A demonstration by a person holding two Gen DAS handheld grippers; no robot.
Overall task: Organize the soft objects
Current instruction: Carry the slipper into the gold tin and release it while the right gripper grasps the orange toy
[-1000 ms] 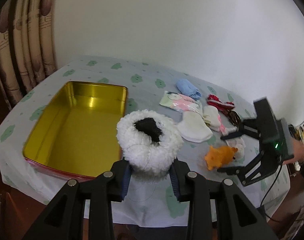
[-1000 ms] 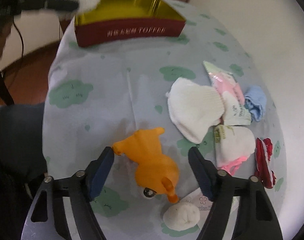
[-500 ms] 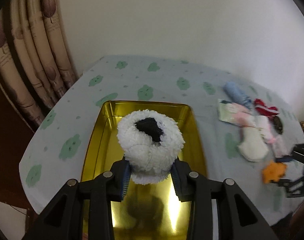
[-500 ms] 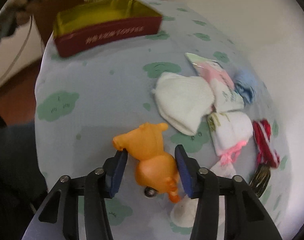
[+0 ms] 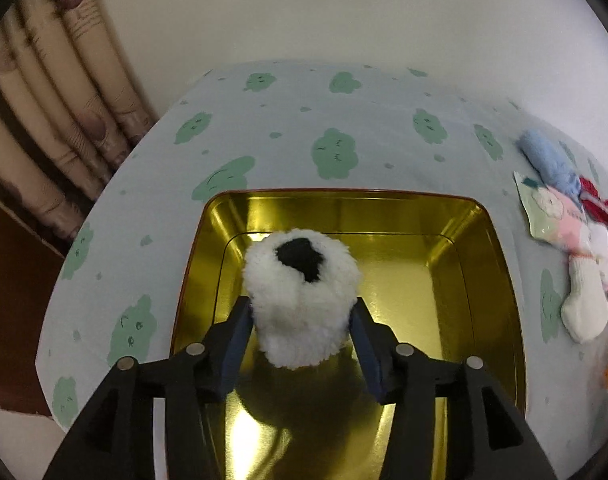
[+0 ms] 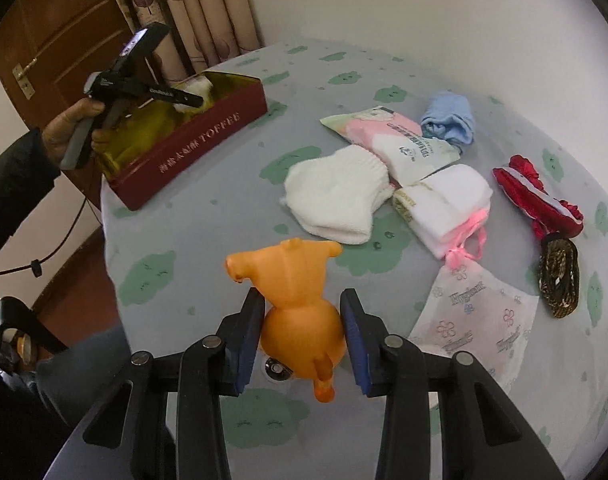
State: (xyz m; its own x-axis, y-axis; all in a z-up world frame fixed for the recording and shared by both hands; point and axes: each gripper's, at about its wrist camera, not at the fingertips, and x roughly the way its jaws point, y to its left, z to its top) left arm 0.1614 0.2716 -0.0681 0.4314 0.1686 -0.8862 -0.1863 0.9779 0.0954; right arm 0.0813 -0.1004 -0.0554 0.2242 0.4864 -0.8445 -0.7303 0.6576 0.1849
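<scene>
A fluffy white toy (image 5: 296,280) with a black patch hangs low inside the gold-lined tin (image 5: 343,196). My left gripper (image 5: 300,304) is opening around it, and its pads now stand just beside the fluff. From the right wrist view, that left gripper (image 6: 184,100) reaches over the red tin (image 6: 200,140), held by a person's hand (image 6: 76,124). My right gripper (image 6: 302,296) is closing on the orange rubber animal toy (image 6: 292,280), with both pads pressing its round body above the tablecloth.
Right of the toy lie a white sock (image 6: 331,200), packaged socks (image 6: 387,136), a blue sock (image 6: 447,120), a white-and-pink pair (image 6: 451,196), a red knit item (image 6: 535,196), a dark braided item (image 6: 559,280) and a flowered pouch (image 6: 475,316). Curtains (image 5: 44,100) stand behind the tin.
The left gripper carried the fluffy toy from beside the tin to low inside it, and its jaws have widened. The right jaws closed from wide apart onto the orange toy.
</scene>
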